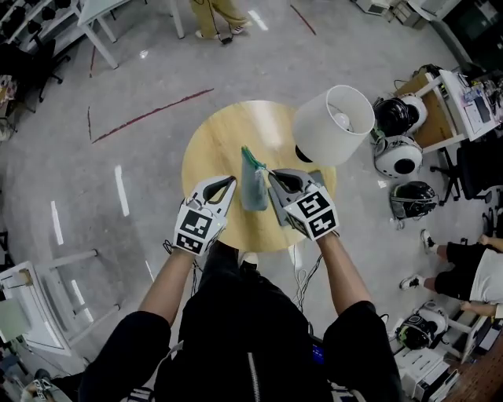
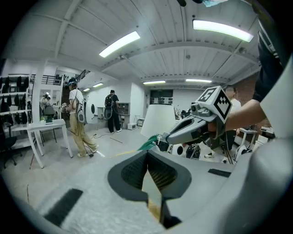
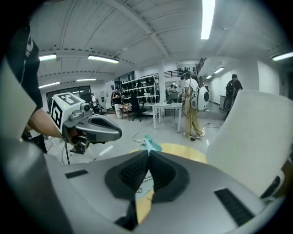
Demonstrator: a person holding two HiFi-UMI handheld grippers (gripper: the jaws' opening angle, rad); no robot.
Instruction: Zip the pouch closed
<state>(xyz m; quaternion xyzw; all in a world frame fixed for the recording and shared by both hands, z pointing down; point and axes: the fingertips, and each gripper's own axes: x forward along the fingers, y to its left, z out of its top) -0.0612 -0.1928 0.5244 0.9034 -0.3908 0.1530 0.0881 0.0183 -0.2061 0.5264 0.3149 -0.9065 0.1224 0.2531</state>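
A teal pouch (image 1: 253,184) hangs upright above the round wooden table (image 1: 211,149), between my two grippers. My right gripper (image 1: 269,174) is shut on the pouch's upper right edge. In the right gripper view the teal top (image 3: 150,145) sticks out past the closed tips (image 3: 149,153), and a pale label shows in the gap below. My left gripper (image 1: 233,180) is just left of the pouch, tips together, with nothing visibly in them (image 2: 147,153). The left gripper view shows the pouch (image 2: 149,144) pinched at the right gripper's tip (image 2: 161,141).
A white lampshade (image 1: 334,126) stands at the table's right edge, close to my right gripper. Helmets (image 1: 397,153) and desks lie on the floor to the right, where a seated person's legs (image 1: 452,255) show. Another person stands at the far side (image 1: 216,16).
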